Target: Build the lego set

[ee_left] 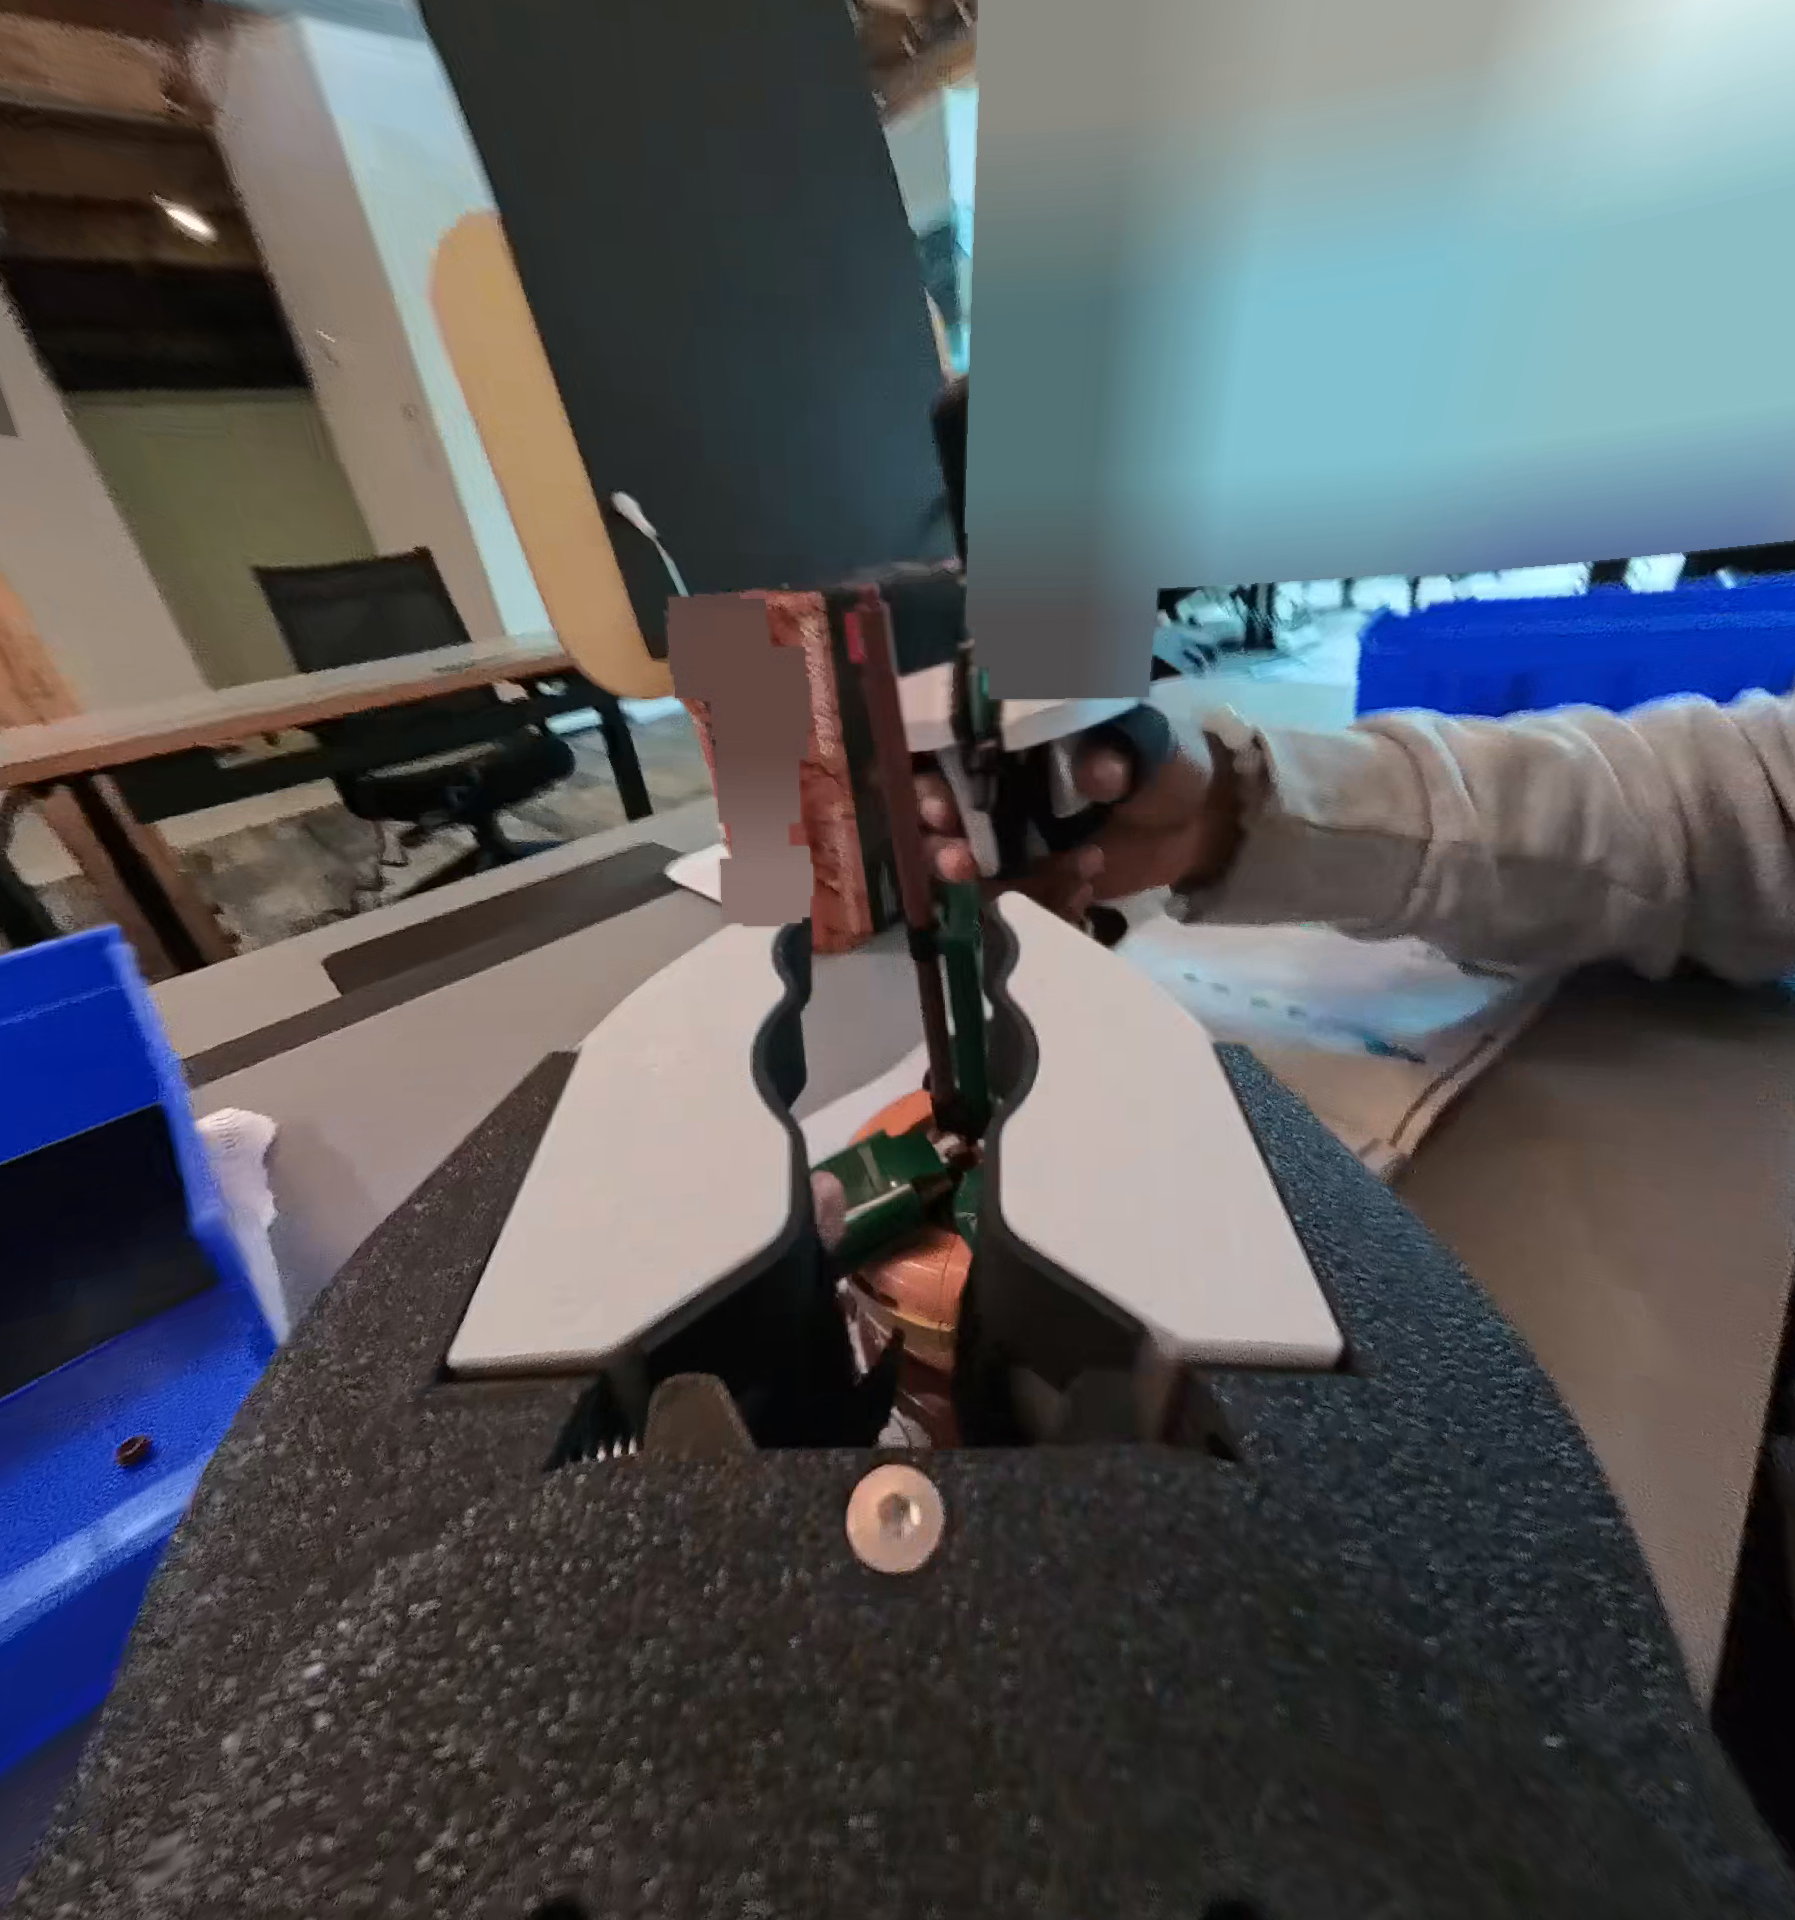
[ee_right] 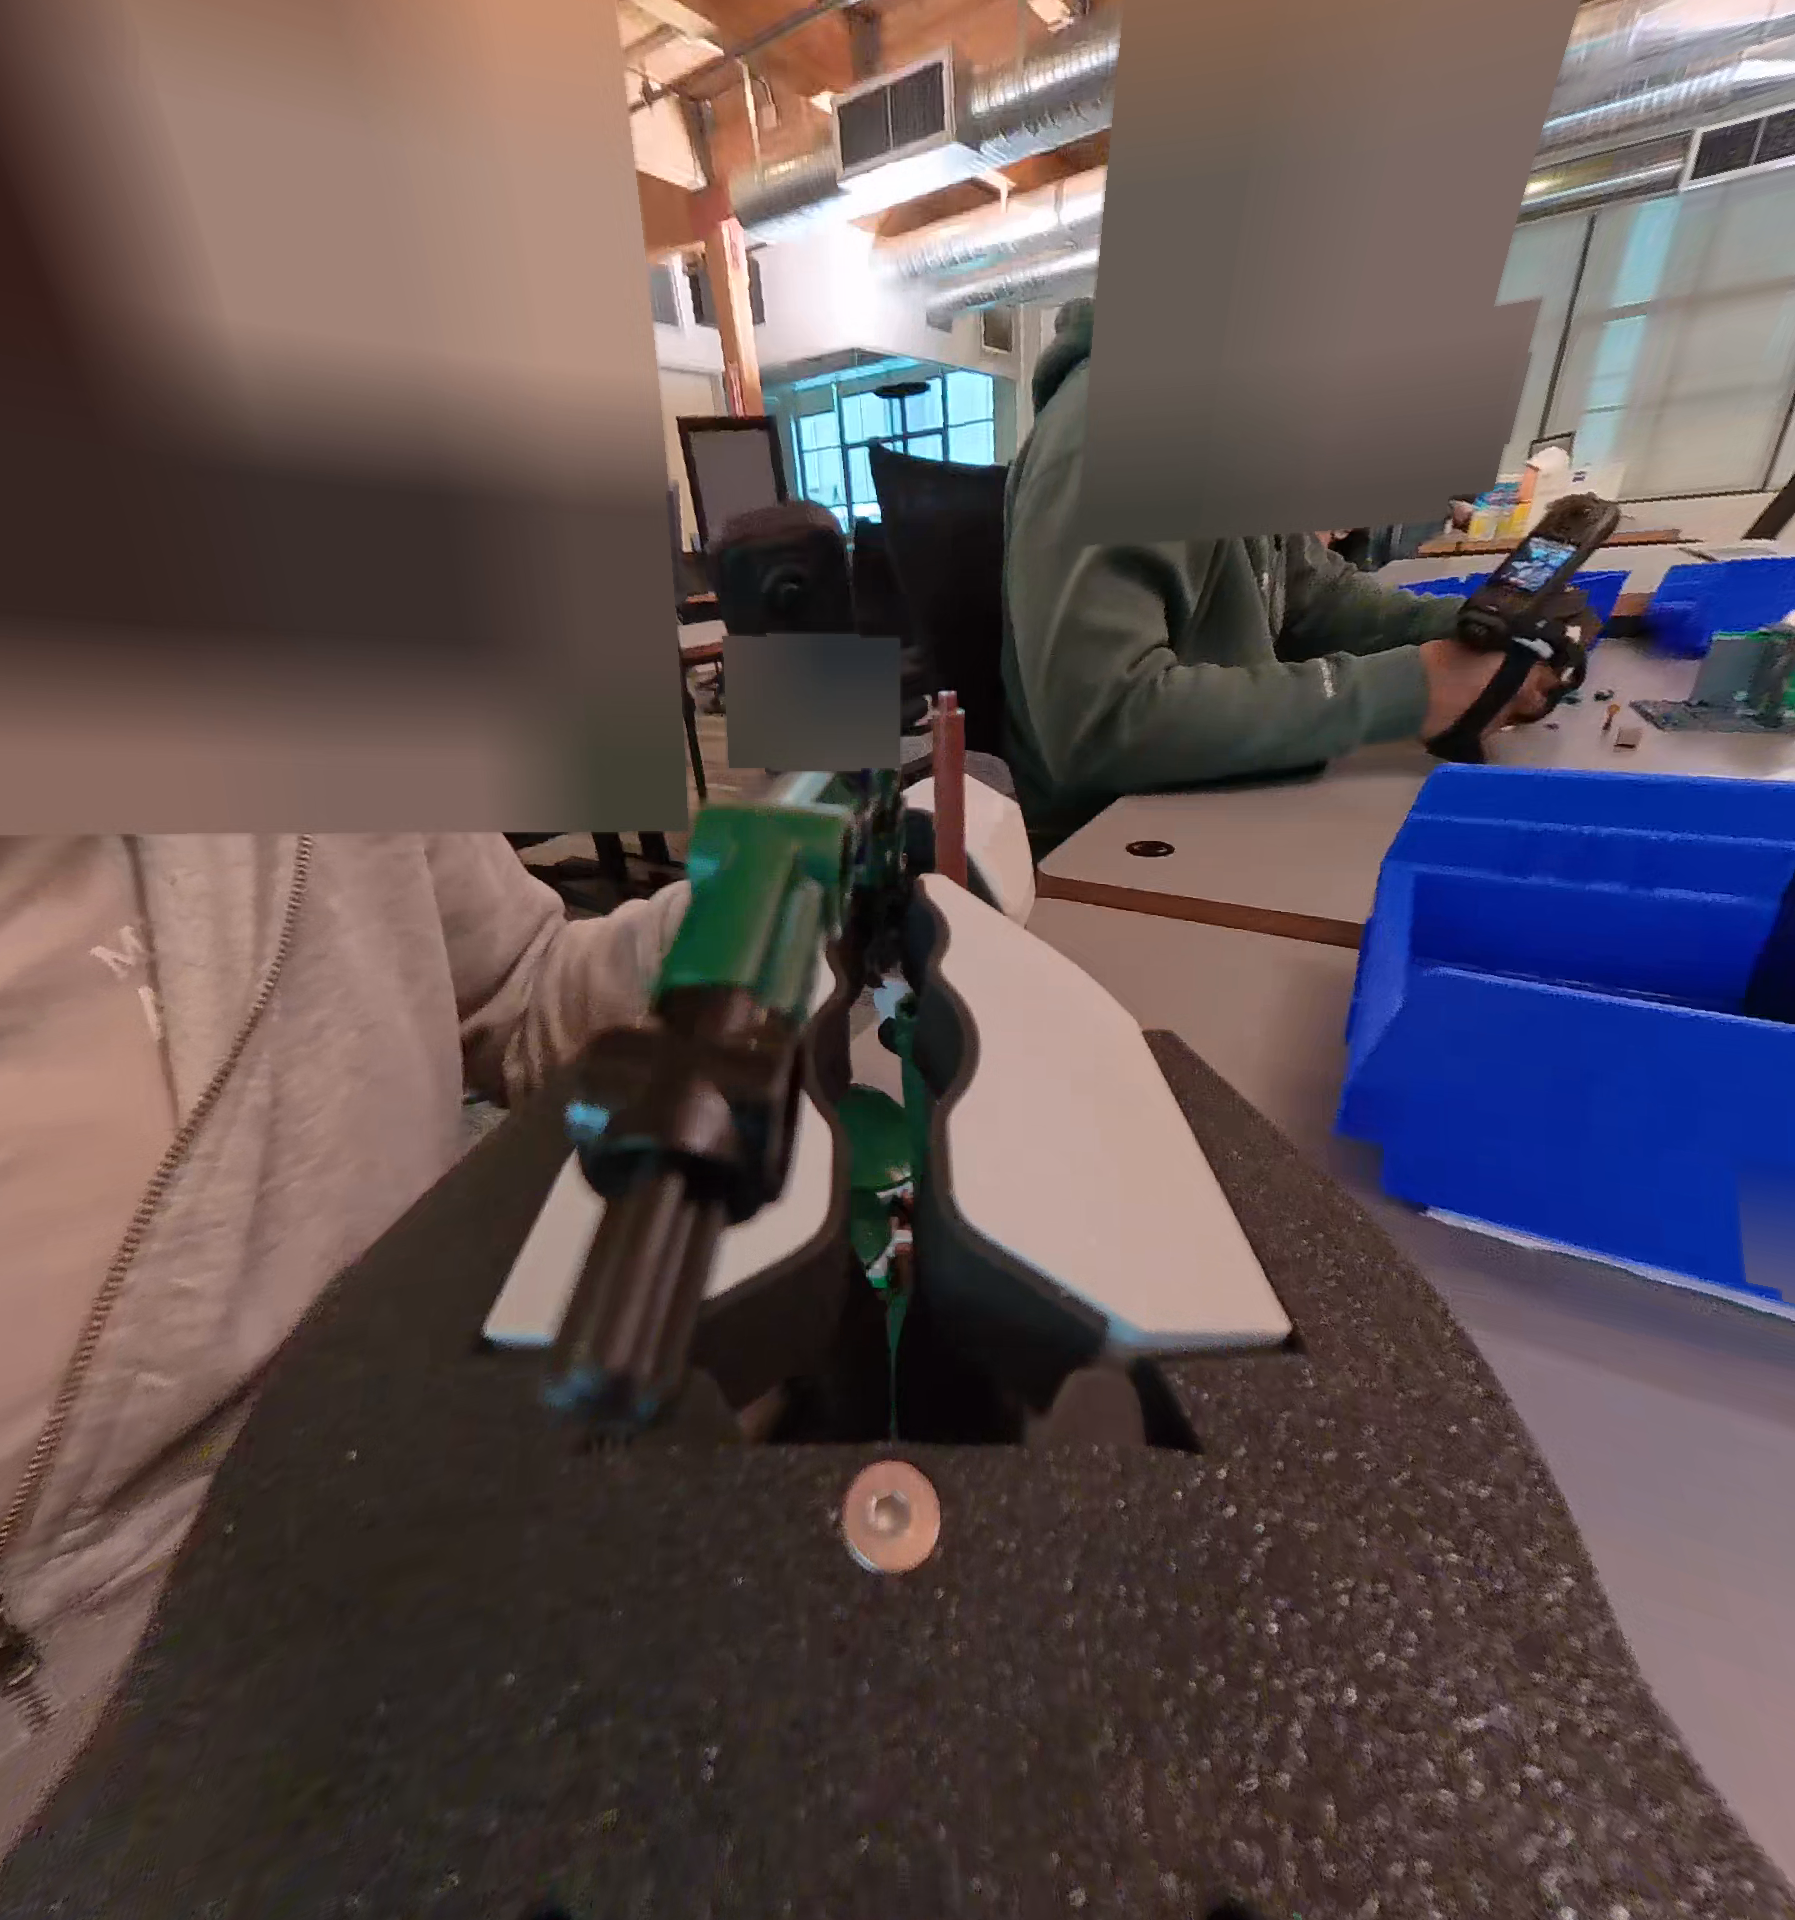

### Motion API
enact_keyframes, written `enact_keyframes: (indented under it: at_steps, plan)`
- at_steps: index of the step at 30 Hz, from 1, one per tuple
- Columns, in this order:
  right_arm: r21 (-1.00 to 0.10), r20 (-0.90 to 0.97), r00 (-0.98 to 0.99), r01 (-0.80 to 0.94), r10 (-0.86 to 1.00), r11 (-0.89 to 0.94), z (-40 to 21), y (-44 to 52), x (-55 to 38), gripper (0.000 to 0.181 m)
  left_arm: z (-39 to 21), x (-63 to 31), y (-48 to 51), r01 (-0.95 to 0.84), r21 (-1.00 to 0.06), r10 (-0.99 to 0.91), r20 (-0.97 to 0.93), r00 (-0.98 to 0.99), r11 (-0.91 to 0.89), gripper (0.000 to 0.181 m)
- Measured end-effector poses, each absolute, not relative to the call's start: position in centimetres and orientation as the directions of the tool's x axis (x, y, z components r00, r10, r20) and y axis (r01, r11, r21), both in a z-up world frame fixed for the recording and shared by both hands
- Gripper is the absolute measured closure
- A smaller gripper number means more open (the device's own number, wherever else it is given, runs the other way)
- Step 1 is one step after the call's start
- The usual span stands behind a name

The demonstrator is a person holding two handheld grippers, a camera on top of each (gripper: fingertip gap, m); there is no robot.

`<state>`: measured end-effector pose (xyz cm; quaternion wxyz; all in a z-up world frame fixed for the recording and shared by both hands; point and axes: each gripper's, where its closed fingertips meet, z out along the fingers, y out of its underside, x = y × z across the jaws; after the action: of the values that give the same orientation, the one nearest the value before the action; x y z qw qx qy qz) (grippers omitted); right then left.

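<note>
Both sets of tongs grip one green, brown and orange lego model, held above the grey counter (ee_left: 405,997): the left tongs (ee_left: 898,1049) clamp its lower part (orange rounded pieces), the right tongs (ee_right: 888,1039) its thin green section, near a blue plastic bin (ee_right: 1599,997).

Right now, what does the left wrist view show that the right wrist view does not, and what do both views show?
Only the left wrist view: an orange round lego part low between the fingers, and an empty black office chair at a far desk.

Only the right wrist view: a seated person in a green hoodie and a small lego build on the far table.

Both: a green and brown lego assembly, and blue bins.
</note>
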<state>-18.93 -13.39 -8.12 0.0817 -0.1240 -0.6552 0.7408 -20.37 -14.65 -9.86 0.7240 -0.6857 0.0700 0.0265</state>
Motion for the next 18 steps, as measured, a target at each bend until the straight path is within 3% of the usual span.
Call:
enact_keyframes:
  at_steps: [8,18]
  plan:
    - [-0.99,-0.066,-0.945,0.022,0.319,-0.139,-8.5,-12.9,-19.2,0.176,-10.8,-19.3,-12.9,-0.261,-0.965,-0.046,-0.26,0.964,-0.016,0.165]
    - [-0.995,-0.058,-0.956,0.032,0.289,-0.092,-8.9,-13.4,-19.5,0.176,-11.4,-19.1,-12.9,-0.292,-0.956,-0.066,-0.289,0.955,-0.033,0.163]
